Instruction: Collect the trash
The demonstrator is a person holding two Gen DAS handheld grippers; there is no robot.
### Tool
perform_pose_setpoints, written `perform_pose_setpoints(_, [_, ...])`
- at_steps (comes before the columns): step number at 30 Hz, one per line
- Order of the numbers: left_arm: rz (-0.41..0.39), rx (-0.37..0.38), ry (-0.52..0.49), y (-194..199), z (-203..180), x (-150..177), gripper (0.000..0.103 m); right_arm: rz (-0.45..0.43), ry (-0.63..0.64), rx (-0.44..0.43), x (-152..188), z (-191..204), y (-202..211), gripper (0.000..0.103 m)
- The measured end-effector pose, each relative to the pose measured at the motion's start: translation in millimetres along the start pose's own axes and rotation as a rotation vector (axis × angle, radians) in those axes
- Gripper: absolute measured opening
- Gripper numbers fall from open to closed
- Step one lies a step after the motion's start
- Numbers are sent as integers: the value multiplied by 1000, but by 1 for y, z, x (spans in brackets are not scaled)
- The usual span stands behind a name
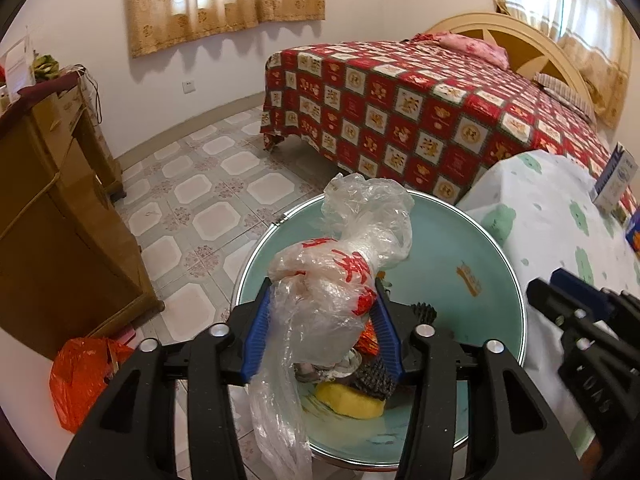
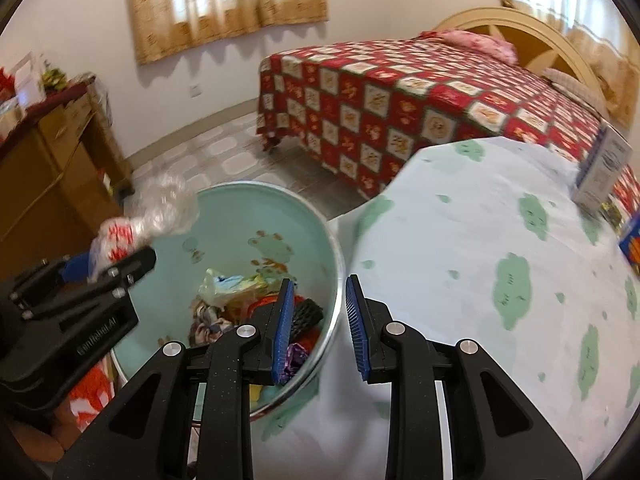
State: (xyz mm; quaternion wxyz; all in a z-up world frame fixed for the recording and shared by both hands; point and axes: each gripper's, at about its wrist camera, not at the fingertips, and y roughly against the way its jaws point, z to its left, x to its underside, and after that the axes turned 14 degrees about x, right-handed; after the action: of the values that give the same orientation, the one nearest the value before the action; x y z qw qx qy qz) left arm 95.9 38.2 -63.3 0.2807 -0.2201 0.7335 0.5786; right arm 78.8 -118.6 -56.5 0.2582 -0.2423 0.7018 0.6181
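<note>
A crumpled clear plastic bag (image 1: 340, 276) with red print sits between the blue pads of my left gripper (image 1: 322, 284), which touch it on both sides. It is held above a teal bin (image 1: 480, 248) with a metal rim. A loose tail of the bag hangs down past the bin's left edge. The bin (image 2: 240, 216) holds several pieces of trash, among them a yellow lump (image 1: 352, 400) and black mesh (image 2: 306, 312). My right gripper (image 2: 320, 280) is open and empty, over the bin's right rim and the table edge. It also shows at the right (image 1: 548, 286).
A table under a white cloth with green clouds (image 2: 480, 240) stands right of the bin, with a carton (image 2: 604, 168) and a blue box (image 2: 632, 244) at its far edge. A red patterned bed (image 1: 400, 112) lies behind. Left are a wooden cabinet (image 1: 60, 220) and an orange bag (image 1: 80, 376).
</note>
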Motion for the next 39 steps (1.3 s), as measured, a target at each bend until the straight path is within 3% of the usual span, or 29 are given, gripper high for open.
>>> perform_pose_setpoints(2, [-9, -6, -6, 2, -3, 0, 68, -7, -14, 12, -1, -5, 3, 27])
perform_pose_setpoints(9, [-13, 3, -20, 5, -7, -1, 70, -13, -102, 49, 2, -25, 11, 30])
perform_pose_setpoints(15, [-20, 0, -27, 9, -8, -2, 76, 6, -184, 58, 5, -36, 19, 59])
perform_pose_setpoints(17, [-28, -19, -34, 12, -10, -1, 82, -2, -203, 57, 7, -40, 21, 74])
perform_pose_setpoints(21, [-43, -49, -39, 20, -10, 4, 87, -14, -197, 88, 13, -41, 25, 86])
perform_pose_setpoints(28, [-88, -61, -48, 37, -15, 6, 89, -50, -192, 111, 20, -48, 42, 87])
perform_pose_setpoints(35, [-224, -87, -94, 78, -25, -8, 97, -136, -234, 146, 24, -55, 66, 87])
perform_pose_setpoints(39, [-235, -82, -119, 89, -28, -13, 97, -175, -238, 149, 21, -57, 78, 87])
